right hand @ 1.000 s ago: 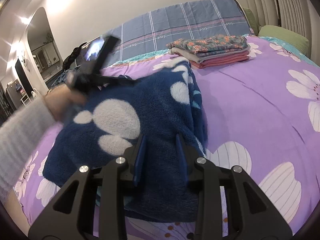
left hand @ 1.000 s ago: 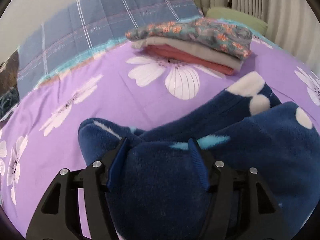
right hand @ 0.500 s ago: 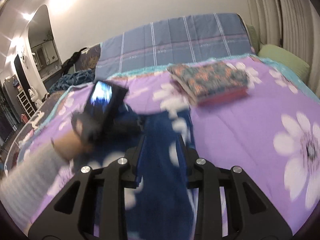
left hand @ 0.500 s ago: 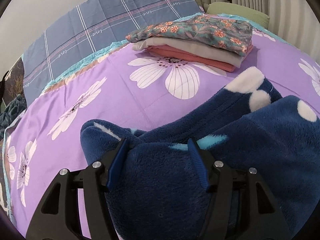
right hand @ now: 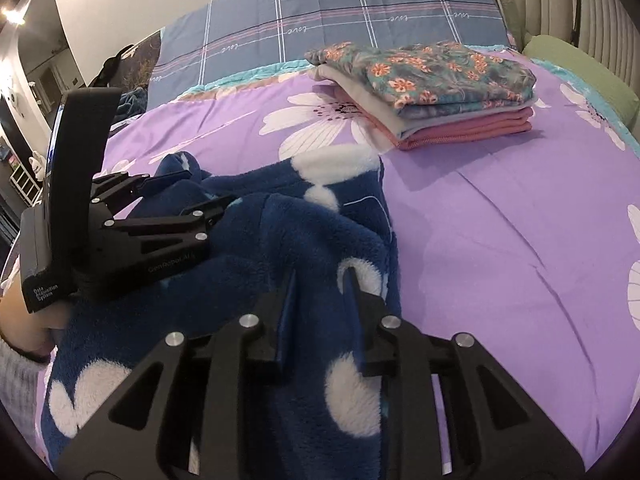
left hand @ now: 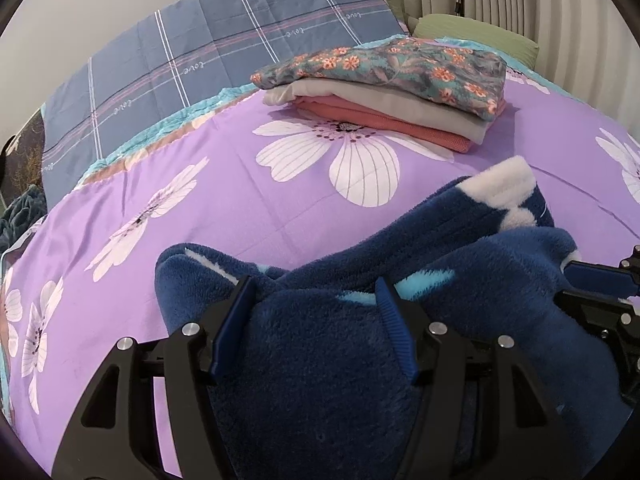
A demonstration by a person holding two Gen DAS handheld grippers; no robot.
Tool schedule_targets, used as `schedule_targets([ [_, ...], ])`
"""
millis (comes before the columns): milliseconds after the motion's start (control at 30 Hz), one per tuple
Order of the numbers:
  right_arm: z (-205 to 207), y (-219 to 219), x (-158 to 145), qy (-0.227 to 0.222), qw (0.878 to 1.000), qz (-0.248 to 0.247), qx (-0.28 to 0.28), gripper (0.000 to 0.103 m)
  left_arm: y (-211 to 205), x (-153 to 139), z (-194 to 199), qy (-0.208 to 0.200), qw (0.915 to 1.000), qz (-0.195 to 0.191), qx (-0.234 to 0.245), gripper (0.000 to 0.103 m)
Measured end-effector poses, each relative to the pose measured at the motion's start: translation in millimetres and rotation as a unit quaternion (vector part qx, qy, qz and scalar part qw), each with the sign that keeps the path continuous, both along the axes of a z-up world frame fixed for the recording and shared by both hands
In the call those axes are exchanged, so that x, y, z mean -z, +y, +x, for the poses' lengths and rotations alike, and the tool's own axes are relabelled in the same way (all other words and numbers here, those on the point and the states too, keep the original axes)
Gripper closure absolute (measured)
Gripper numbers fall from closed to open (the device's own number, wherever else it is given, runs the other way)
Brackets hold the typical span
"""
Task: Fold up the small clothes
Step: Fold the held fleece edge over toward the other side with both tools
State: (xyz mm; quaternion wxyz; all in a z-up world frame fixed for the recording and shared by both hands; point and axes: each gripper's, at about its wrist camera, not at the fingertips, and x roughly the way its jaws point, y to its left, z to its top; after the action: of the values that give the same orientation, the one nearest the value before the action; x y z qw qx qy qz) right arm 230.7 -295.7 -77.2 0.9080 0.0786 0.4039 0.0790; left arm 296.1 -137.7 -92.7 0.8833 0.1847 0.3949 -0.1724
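A dark blue fleece garment (left hand: 320,360) with white spots lies bunched on the purple flowered sheet (left hand: 240,200). My left gripper (left hand: 312,300) has a thick bunch of the fleece filling the gap between its blue pads. In the right wrist view the left gripper (right hand: 200,190) sits at the garment's left end. My right gripper (right hand: 320,280) is closing, and a raised fold of the fleece garment (right hand: 312,232) is pinched between its fingers. The right gripper (left hand: 566,284) also shows at the right edge of the left wrist view, close beside the left one.
A stack of three folded clothes (left hand: 384,80) (right hand: 432,88), flowered one on top, lies further up the bed. Behind it are a blue checked quilt (left hand: 220,48) and a green pillow (right hand: 580,64). A person's hand and grey sleeve (right hand: 16,360) hold the left gripper.
The right gripper swung across the bed with a fold of fleece in it and now sits low beside the left gripper, entering the left wrist view. The left gripper kept still.
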Motion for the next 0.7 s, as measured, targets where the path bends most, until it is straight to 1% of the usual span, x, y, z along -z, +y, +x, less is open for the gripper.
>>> schedule_targets([
  [67, -1.2, -0.4, -1.1, -0.003, 1.0, -0.002, -0.002, 0.08, 2.9, -8.7, -4.5, -0.004, 0.9999, -0.007, 0.006, 0.041],
  [133, -0.1, 0.6, -2.5, -0.006, 1.0, -0.009, -0.002, 0.08, 9.6, -21.5, -8.1, -0.001, 0.9996, -0.027, 0.01, 0.041],
  [233, 0.4, 1.1, -2.8, -0.008, 1.0, -0.013, -0.003, 0.08, 26.9, -50.3, -19.4, 0.013, 0.9955, -0.091, 0.024, 0.041],
  [267, 0.2, 1.2, -2.7, -0.007, 1.0, -0.012, -0.003, 0.08, 32.6, -60.1, -25.1, 0.018, 0.9936, -0.106, 0.034, 0.04],
  [300, 0.1, 1.2, -2.7, -0.007, 1.0, -0.011, -0.003, 0.08, 35.6, -65.7, -30.0, 0.018, 0.9931, -0.108, 0.043, 0.039],
  [333, -0.4, 1.1, -3.3, -0.008, 1.0, -0.011, -0.003, 0.08, 36.3, -66.8, -33.5, 0.018, 0.9932, -0.103, 0.05, 0.039],
  [367, -0.5, 1.2, -3.4, -0.009, 1.0, -0.011, -0.003, 0.08, 35.0, -62.4, -36.9, 0.022, 0.9942, -0.087, 0.059, 0.036],
  [400, -1.1, 1.8, -3.4, -0.009, 1.0, -0.011, -0.003, 0.08, 32.9, -53.1, -37.0, 0.03, 0.9954, -0.067, 0.062, 0.035],
  [433, -1.3, 1.7, -3.3, -0.01, 1.0, -0.011, -0.003, 0.08, 29.7, -37.5, -34.9, 0.044, 0.9964, -0.043, 0.059, 0.035],
  [467, -1.4, 1.5, -3.4, -0.01, 1.0, -0.01, -0.003, 0.08, 28.4, -16.9, -32.1, 0.05, 0.9965, -0.041, 0.052, 0.034],
  [500, -0.4, 1.4, -2.9, -0.008, 1.0, -0.007, -0.003, 0.079, 30.2, -8.3, -30.7, 0.045, 0.9959, -0.065, 0.042, 0.033],
  [533, -0.1, 1.6, -3.0, -0.006, 1.0, -0.009, -0.001, 0.079, 31.0, -5.6, -29.2, 0.044, 0.9957, -0.075, 0.033, 0.032],
  [567, 0.4, 1.5, -3.2, -0.005, 1.0, -0.008, 0.0, 0.079, 26.8, -4.6, -29.3, 0.037, 0.9966, -0.069, 0.026, 0.032],
  [600, 1.2, 1.2, -3.0, -0.004, 1.0, -0.008, 0.0, 0.079, 20.6, -4.8, -31.3, 0.028, 0.998, -0.052, 0.021, 0.033],
  [700, 1.5, -0.4, -3.0, -0.003, 1.0, -0.004, -0.002, 0.079, 16.3, -10.0, -36.3, 0.019, 0.9992, -0.03, 0.015, 0.034],
])
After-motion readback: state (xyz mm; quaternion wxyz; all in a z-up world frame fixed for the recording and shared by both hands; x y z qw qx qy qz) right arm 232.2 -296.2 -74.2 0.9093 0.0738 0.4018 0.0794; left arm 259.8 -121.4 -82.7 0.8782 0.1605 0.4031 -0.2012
